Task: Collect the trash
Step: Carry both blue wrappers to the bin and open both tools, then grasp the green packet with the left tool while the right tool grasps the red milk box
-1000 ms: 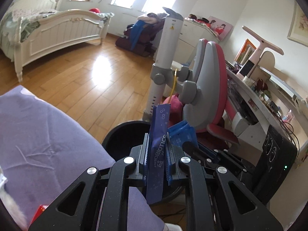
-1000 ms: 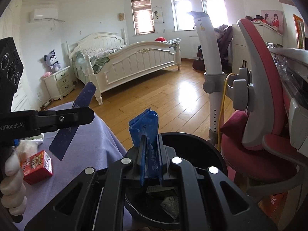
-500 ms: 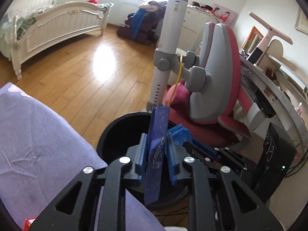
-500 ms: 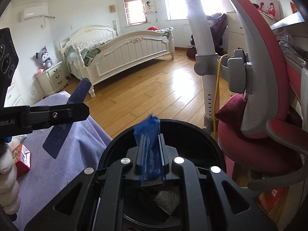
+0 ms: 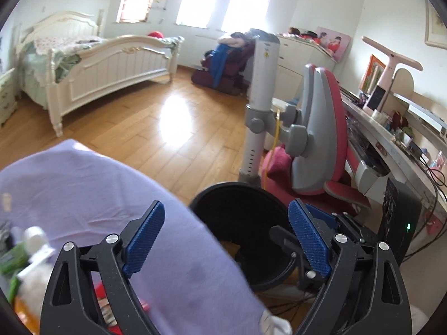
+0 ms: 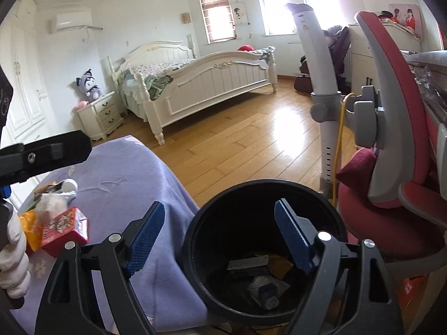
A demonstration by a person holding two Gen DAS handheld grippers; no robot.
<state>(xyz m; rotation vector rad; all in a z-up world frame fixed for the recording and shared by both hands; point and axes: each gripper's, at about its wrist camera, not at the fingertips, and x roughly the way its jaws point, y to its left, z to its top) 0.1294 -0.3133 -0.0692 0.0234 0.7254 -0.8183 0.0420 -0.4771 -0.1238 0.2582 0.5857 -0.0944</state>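
A: Where do the grippers stand?

B: Both have just been opening, and nothing sits between the pads. The right gripper (image 6: 219,236) hangs with its fingers wide apart over the bin (image 6: 195,223); its right finger is above the bin's mouth, its left above the cloth (image 6: 134,167). The left gripper (image 5: 230,241) is spread the same way, straddling the cloth edge and the bin rim.

A: What's in the bin?

B: Wrappers and crumpled scraps lie at the bottom, below and just ahead of the right fingers. A dark wad (image 6: 265,290) is the plainest piece.

A: And what's left to collect?

B: A heap lies on the cloth, left of both grippers: a red box (image 6: 65,230), an orange packet (image 6: 29,223), white tissue (image 6: 51,202). The box's long axis seems to run across the right fingers' line. I'd judge the left gripper nearer, so it should swing left and down.
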